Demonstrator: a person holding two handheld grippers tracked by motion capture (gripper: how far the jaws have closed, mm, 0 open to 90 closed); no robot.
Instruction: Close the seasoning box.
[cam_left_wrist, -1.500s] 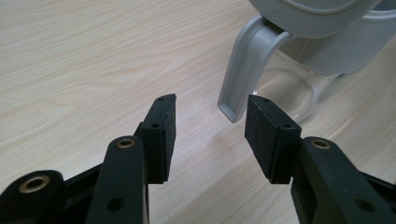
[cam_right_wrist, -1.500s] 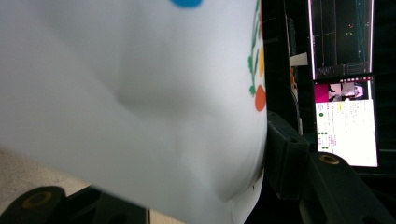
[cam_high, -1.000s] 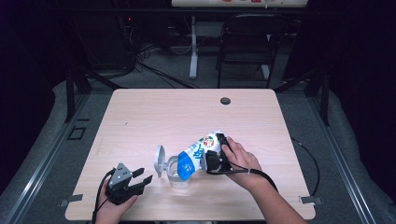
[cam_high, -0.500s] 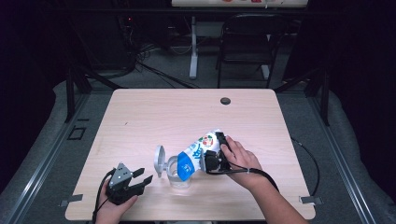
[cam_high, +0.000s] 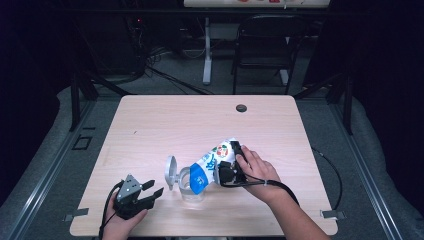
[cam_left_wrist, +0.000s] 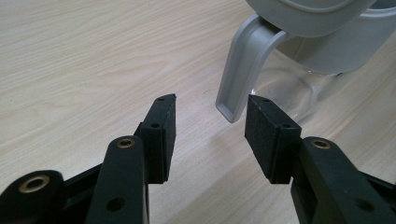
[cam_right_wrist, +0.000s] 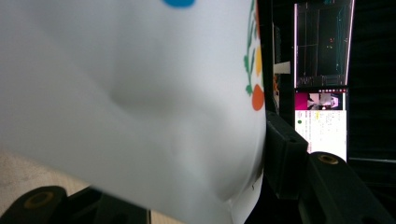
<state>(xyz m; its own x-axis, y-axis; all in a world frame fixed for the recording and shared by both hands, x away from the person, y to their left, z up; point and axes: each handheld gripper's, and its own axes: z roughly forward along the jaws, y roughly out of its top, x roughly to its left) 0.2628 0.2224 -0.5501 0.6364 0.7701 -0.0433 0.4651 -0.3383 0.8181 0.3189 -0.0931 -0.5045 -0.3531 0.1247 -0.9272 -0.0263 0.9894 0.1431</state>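
Nothing changed since earlier frames: both my hands in same spots, carton at same tilt.

My right gripper (cam_high: 231, 165) clamped on white milk carton (cam_high: 212, 162), tipped mouth-down over clear jug (cam_high: 192, 187) near table's (cam_high: 165, 125) front edge.

My left gripper (cam_high: 150, 192) gaping, holding nothing, resting on table just left of jug. Jug's grey handle (cam_left_wrist: 238, 70) just ahead of jaws, apart. Flip lid (cam_high: 171, 171) stands open.

Carton wall blocks right gripper view.

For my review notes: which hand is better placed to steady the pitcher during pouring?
Left: its open tongs sit right at the pitcher handle, while the right tongs hold the tilted bag.
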